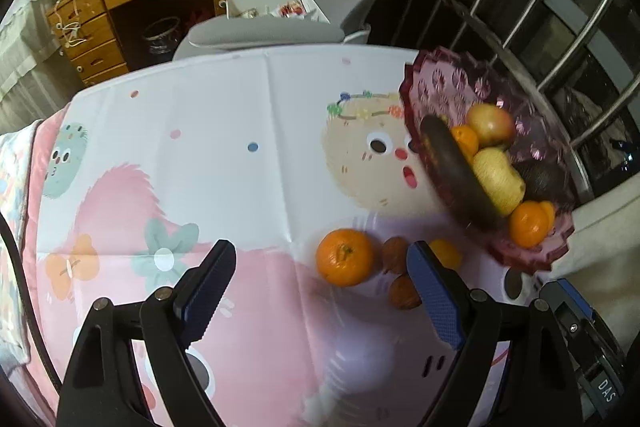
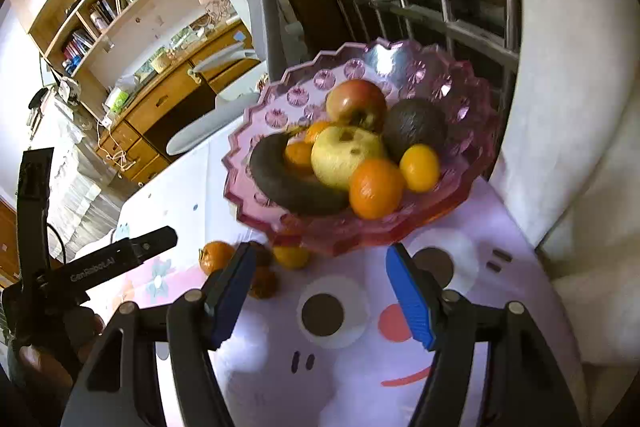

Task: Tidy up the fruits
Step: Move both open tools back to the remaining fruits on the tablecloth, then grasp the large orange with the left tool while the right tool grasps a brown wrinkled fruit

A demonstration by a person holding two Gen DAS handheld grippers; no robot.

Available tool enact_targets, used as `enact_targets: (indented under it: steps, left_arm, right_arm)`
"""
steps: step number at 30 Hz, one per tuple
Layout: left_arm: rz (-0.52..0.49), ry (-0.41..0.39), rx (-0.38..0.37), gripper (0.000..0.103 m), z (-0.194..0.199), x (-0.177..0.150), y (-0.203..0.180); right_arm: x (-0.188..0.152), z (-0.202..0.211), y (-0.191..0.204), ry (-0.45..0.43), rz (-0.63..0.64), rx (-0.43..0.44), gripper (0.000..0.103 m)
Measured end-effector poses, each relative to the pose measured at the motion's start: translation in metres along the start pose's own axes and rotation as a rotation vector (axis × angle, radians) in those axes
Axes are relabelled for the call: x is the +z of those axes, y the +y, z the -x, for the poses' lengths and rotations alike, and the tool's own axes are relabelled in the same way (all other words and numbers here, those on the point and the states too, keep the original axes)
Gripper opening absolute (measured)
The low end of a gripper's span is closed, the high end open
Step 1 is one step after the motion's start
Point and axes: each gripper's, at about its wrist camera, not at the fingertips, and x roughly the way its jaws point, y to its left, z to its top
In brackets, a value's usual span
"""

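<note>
Up on its pedestal, the pink scalloped glass fruit bowl (image 2: 452, 187) stands on the cartoon-printed pink and white tablecloth (image 1: 224, 163), near the window bars. Inside it, a dark, overripe curved banana (image 2: 288, 187) lies along the bowl's left rim in the right wrist view, its long axis running from the upper left down toward the front and its ends bending upward. Beside it sit a yellow-green apple (image 2: 344, 155), a red-yellow apple (image 2: 354, 101), a dark avocado (image 2: 416, 125), a round orange mandarin (image 2: 376, 189) at the front and a small yellow-orange citrus (image 2: 419, 167) just right of it.

On the cloth, at the foot of the bowl, a loose orange mandarin with a green stem scar (image 1: 345, 257) lies stem-up, with two small brown fruits (image 1: 404, 293) and a yellow one (image 1: 448, 253) close by.

Both tools tilt steeply down toward the table. The left gripper (image 1: 322, 293) has its blue-padded jaws spread wide with nothing between them; the loose mandarin lies just ahead, nearer the right-hand finger, untouched. The right gripper (image 2: 322, 285) is likewise parted and empty, its tips below and in front of the bowl's base, apart from it.
</note>
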Motion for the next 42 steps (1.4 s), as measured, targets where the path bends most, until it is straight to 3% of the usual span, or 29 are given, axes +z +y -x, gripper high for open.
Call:
enact_targets:
  steps: [9, 16, 23, 32, 34, 38, 42]
  left_arm:
    - [-0.047, 0.081, -0.073, 0.087, -0.033, -0.01, 0.01]
    - [-0.078, 0.107, -0.11, 0.087, -0.055, -0.008, 0.012]
    - [-0.132, 0.082, -0.137, 0.087, -0.067, -0.009, 0.005]
    - [-0.148, 0.066, -0.176, 0.086, -0.076, -0.007, 0.003]
    - [-0.146, 0.064, -0.192, 0.082, -0.078, -0.006, 0.002]
    - [-0.132, 0.073, -0.239, 0.07, -0.081, -0.006, -0.001]
    - [-0.128, 0.079, -0.25, 0.052, -0.082, -0.008, -0.004]
  right_arm:
    - [-0.024, -0.026, 0.022, 0.054, 0.019, -0.046, 0.068]
    - [-0.046, -0.053, 0.042, 0.119, 0.11, -0.093, 0.068]
    - [-0.059, -0.068, 0.069, 0.094, 0.278, -0.161, 0.068]
    - [-0.064, -0.084, 0.086, 0.046, 0.407, -0.159, 0.068]
    - [-0.065, -0.087, 0.089, 0.039, 0.43, -0.163, 0.067]
    - [-0.064, -0.093, 0.09, 0.041, 0.437, -0.148, 0.056]
    - [-0.064, -0.097, 0.09, 0.047, 0.433, -0.142, 0.047]
